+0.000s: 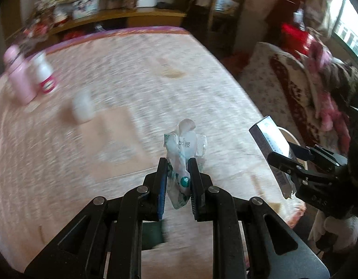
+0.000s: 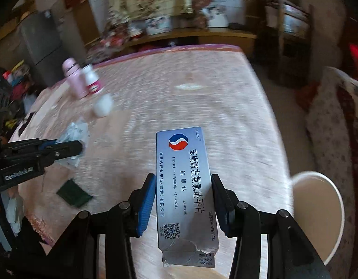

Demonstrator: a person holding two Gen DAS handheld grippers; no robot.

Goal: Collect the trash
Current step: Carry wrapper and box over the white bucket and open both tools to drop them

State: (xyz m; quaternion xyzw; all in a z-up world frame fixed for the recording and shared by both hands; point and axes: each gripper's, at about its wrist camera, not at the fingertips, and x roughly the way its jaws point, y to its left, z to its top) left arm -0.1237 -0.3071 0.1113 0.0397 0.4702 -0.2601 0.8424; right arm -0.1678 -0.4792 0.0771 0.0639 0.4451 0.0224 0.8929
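Note:
My left gripper (image 1: 177,162) is shut on a crumpled white and green plastic wrapper (image 1: 183,153) and holds it above the pink tablecloth (image 1: 132,74). My right gripper (image 2: 182,179) is shut on a silver medicine box (image 2: 183,186) with a torn end, held above the table near its right edge. The right gripper with the box (image 1: 269,139) shows at the right of the left wrist view. The left gripper with the wrapper (image 2: 73,137) shows at the left of the right wrist view. A white bin (image 2: 318,211) stands below the table's right edge.
A pink flask (image 1: 17,74), a white bottle with a red label (image 1: 44,72) and a small white jar (image 1: 82,107) stand at the table's far left. A dark green packet (image 2: 74,195) lies near the front edge. A patterned sofa (image 1: 295,88) is to the right.

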